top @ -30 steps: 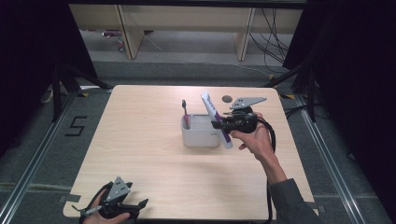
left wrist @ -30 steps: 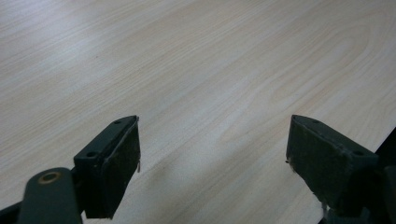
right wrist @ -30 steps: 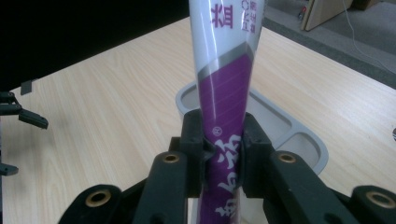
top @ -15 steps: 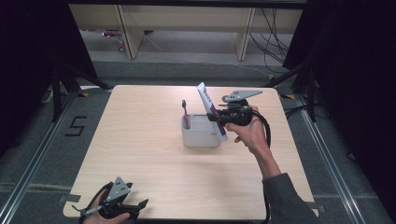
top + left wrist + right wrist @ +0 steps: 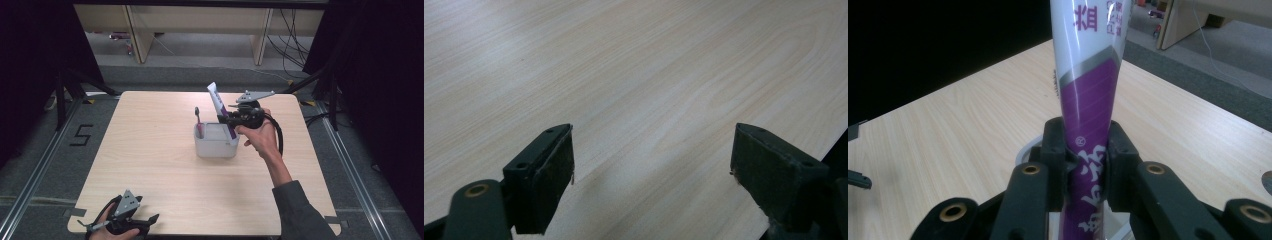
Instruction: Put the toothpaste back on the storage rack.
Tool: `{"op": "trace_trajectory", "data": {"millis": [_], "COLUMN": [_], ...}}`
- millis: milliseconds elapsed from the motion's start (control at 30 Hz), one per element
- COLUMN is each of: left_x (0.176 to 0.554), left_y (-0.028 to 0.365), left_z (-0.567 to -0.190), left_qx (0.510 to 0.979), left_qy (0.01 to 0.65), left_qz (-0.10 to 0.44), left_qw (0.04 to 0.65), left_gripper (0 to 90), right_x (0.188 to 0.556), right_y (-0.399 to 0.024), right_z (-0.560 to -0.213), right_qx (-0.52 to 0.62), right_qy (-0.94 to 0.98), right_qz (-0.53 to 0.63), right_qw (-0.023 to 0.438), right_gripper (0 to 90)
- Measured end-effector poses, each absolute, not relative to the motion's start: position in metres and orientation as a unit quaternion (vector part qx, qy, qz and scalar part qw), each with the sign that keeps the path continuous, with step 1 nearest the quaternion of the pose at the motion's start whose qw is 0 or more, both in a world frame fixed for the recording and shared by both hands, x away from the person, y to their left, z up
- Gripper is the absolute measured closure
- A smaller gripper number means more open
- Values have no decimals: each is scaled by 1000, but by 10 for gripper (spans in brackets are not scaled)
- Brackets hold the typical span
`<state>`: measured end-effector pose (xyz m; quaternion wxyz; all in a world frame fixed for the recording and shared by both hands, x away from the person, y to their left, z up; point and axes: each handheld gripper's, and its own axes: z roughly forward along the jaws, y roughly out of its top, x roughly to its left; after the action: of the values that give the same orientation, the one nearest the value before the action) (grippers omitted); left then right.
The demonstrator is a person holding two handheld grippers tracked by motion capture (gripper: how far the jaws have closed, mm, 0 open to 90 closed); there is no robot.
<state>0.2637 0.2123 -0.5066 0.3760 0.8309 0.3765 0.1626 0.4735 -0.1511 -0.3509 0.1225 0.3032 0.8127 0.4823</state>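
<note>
A white and purple toothpaste tube [image 5: 220,106] stands nearly upright over the right end of a white rectangular holder [image 5: 215,148] at the table's middle. My right gripper [image 5: 231,116] is shut on the tube's lower purple part, and the right gripper view shows the tube [image 5: 1090,95] pinched between both pads just above the holder's rim [image 5: 1027,148]. A toothbrush [image 5: 198,121] with a pink handle stands in the holder's left end. My left gripper [image 5: 150,220] rests at the table's front left corner, and its pads [image 5: 555,175] are wide apart over bare wood.
The light wooden table [image 5: 150,150] sits on a grey floor with metal rails at both sides. Wooden shelving legs [image 5: 141,35] and cables [image 5: 292,30] lie behind the table. A small dark round object [image 5: 1267,181] lies on the table at the right edge of the right gripper view.
My right gripper has swung the toothpaste tube from lying slanted across the holder's right side to nearly upright over it, shifting slightly left. The left gripper has stayed put.
</note>
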Motion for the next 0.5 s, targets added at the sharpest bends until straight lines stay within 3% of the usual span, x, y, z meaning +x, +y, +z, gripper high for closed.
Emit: {"op": "trace_trajectory", "data": {"millis": [500], "left_x": [263], "left_y": [212], "left_z": [-506], "left_qx": [833], "left_qy": [376], "left_qz": [161], "left_qw": [371], "left_gripper": [173], "right_x": [489], "right_y": [-141], "right_z": [-352], "right_qx": [309], "right_qy": [799], "right_qz": [499], "right_qw": [130], "right_gripper": [755]}}
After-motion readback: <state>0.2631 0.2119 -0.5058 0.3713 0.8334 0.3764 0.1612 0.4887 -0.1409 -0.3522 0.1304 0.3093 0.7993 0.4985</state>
